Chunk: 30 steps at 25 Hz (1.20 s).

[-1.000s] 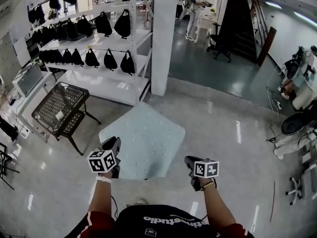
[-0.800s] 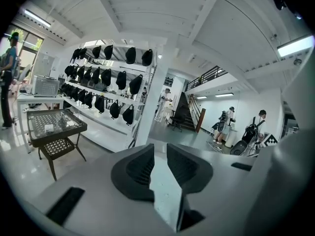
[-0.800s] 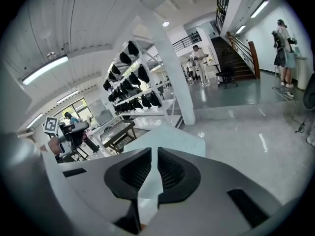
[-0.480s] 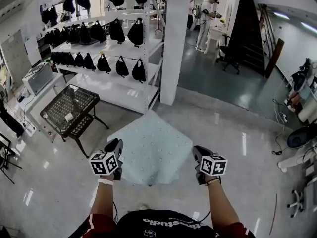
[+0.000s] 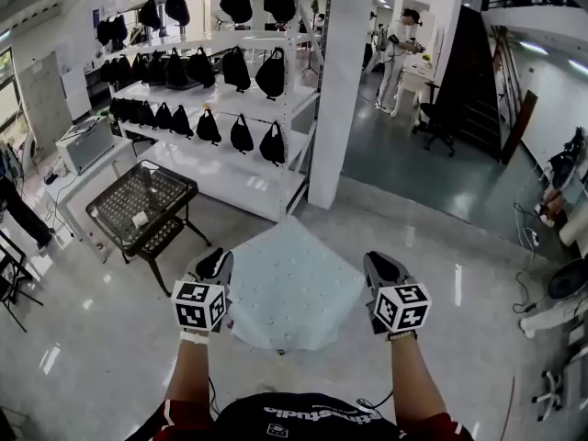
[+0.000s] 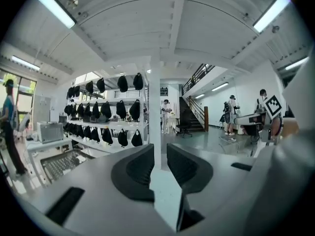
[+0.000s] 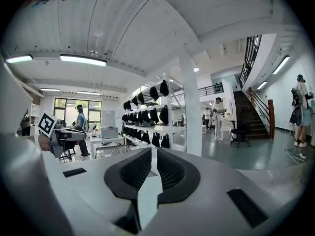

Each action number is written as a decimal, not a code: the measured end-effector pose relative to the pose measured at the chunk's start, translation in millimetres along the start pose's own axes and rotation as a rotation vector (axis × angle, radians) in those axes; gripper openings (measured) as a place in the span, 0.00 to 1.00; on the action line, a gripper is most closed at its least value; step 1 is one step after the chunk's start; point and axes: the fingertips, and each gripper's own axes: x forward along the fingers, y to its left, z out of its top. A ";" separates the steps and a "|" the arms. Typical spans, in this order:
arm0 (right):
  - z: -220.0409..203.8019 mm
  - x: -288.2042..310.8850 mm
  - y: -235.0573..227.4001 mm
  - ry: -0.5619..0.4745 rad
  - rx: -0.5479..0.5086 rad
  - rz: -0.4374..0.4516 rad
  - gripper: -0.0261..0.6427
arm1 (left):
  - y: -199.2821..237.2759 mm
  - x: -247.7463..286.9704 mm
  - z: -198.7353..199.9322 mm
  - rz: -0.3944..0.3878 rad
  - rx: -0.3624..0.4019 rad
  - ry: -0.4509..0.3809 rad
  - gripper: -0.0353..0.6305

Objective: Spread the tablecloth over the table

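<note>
Both hands are up and the tablecloth [image 5: 289, 283] hangs in the air between them. It is a pale dotted sheet with its far corner pointing to 12 o'clock, and there is bare floor beneath it.

The left gripper [image 5: 216, 266] pinches the near edge at 9 o'clock of the sheet. The right gripper [image 5: 379, 266] does the same at 3 o'clock.

I judge it light and limp. It sags and drapes between the two bites, so it'll billow rather than slide, and a thin hem like this could slip free under a hard snap. The near corners, well apart, look like the right places to hold it.

The head view gives me the whole spread, plus a black mesh table [image 5: 142, 205] at 10 o'clock, but the marker cubes hide the pinch.

The left gripper view shows that pinch, with the cloth [image 6: 165, 191] running up between jaws clamped on it. The right gripper view shows a thin fold [image 7: 150, 195] squeezed tight between the pads.
</note>
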 end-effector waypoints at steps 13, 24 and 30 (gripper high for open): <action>31.8 -13.2 12.5 -0.099 0.051 -0.010 0.13 | -12.7 -19.9 51.4 0.043 0.045 -0.102 0.13; 45.5 -27.0 32.2 -0.134 0.007 -0.024 0.08 | -29.6 -23.9 56.5 -0.017 0.013 -0.152 0.08; 49.1 -29.8 31.4 -0.145 0.005 -0.033 0.08 | -32.0 -26.8 63.4 -0.009 0.011 -0.157 0.08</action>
